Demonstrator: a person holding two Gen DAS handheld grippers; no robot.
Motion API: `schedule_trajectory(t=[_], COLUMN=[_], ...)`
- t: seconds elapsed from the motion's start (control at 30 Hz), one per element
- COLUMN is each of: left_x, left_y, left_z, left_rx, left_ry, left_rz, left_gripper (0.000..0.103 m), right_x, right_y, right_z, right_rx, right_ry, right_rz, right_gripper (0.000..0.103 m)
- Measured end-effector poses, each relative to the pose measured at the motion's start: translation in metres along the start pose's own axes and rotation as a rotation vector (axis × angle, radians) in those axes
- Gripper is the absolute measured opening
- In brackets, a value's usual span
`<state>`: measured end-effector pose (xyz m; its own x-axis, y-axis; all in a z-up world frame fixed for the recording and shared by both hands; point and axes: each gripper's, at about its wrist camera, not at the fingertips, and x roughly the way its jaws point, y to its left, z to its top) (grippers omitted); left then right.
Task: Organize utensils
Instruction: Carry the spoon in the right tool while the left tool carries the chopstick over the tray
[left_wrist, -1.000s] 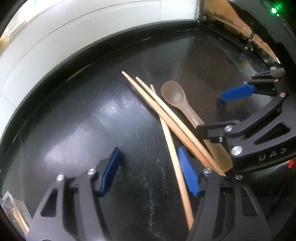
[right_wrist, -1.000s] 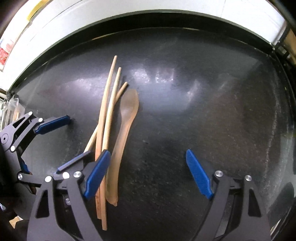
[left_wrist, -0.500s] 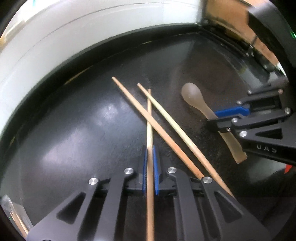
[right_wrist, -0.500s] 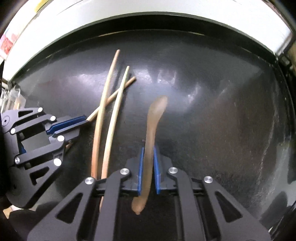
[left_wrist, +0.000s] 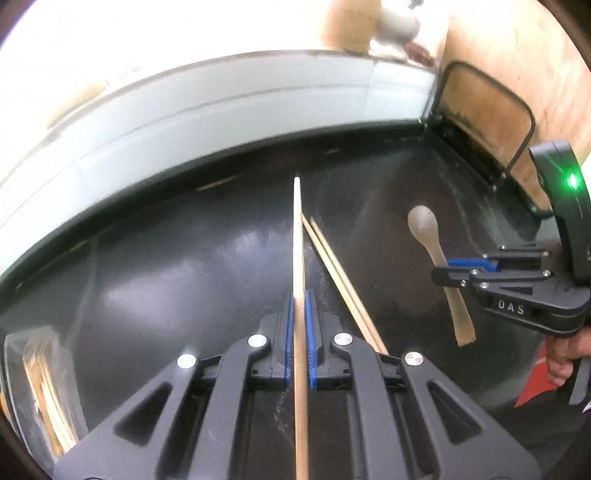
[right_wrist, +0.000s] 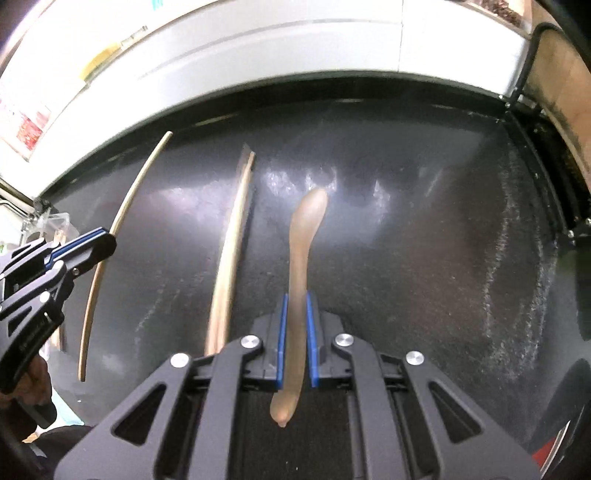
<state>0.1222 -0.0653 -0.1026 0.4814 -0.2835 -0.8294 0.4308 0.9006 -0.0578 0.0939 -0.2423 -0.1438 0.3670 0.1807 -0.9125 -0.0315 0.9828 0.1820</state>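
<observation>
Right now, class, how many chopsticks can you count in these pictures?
3: one chopstick is clamped in the left gripper; two chopsticks lie side by side on the black tabletop. The clear container's contents are too blurred to count.

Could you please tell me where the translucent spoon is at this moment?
The spoon is clamped between the right gripper's fingers, above the dark table, right of the two chopsticks lying there.

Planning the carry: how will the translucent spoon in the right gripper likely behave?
The spoon looks like thin plastic, so probably light with some flex. The right gripper pinches only its narrow handle, so it may pivot. Its smooth surface could slip against the pads.
</observation>
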Motion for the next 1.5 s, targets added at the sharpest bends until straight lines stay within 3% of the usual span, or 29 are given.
schedule_trajectory(t=[0.43,0.73,1.07,1.5], left_x=[-0.084,-0.125,-0.174,-0.241], left_y=[0.005,0.029,0.096,0.225], left_z=[-0.008,-0.033,-0.078,-0.146], left_rx=[-0.183,-0.261,-0.369,-0.568], left_ry=[0.014,-0.004,-0.017,-0.032], left_rz=[0.109,0.141,0.186,0.273], left_gripper=[0.006,0.006,0.006,0.006], right_x=[-0.074,-0.102,-0.111,-0.093], right_y=[0.005,0.041,0.137,0.318], right_z=[-0.020,-0.030,-0.025,-0.014], right_rx=[-0.070,-0.137,-0.245,-0.387], right_ry=[-0.058,-0.075,-0.070,-0.025], right_rz=[0.056,0.092,0.182,0.398], right_gripper=[0.010,0.010,0.010,0.010])
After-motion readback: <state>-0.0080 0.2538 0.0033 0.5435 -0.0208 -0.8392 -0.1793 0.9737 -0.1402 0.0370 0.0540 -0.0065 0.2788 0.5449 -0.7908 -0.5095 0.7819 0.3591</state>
